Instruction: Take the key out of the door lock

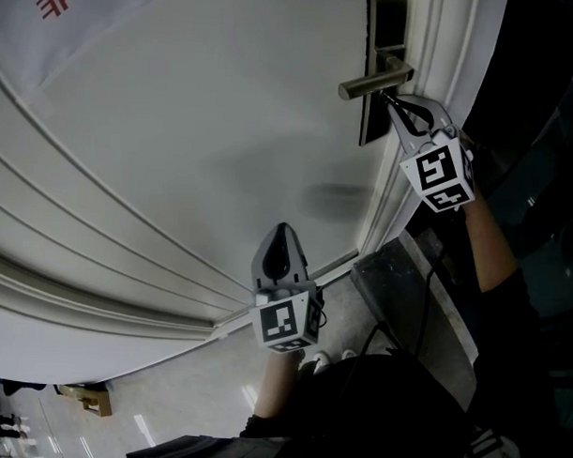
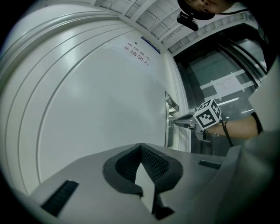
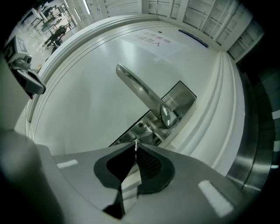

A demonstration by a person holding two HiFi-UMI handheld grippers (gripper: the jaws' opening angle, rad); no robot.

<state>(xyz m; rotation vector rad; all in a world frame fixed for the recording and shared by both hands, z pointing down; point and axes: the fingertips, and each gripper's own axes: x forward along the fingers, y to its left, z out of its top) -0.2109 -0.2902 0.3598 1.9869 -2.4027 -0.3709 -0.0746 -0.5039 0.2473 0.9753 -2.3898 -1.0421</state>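
Two hand-held grippers are showing against a white door (image 1: 176,173). The right hand-held gripper (image 1: 391,100) is reaching up to the lock plate (image 3: 181,97) just below the handle (image 3: 140,89). Its jaws are clamping the key (image 3: 136,143), a thin sliver of metal that is poking past their tips toward the plate. Whether the key is sitting in the keyhole or clear of it, I cannot tell. The left hand-held gripper (image 2: 141,148) is hanging well apart from the lock, lower on the door, with its jaws meeting at the tips and holding nothing.
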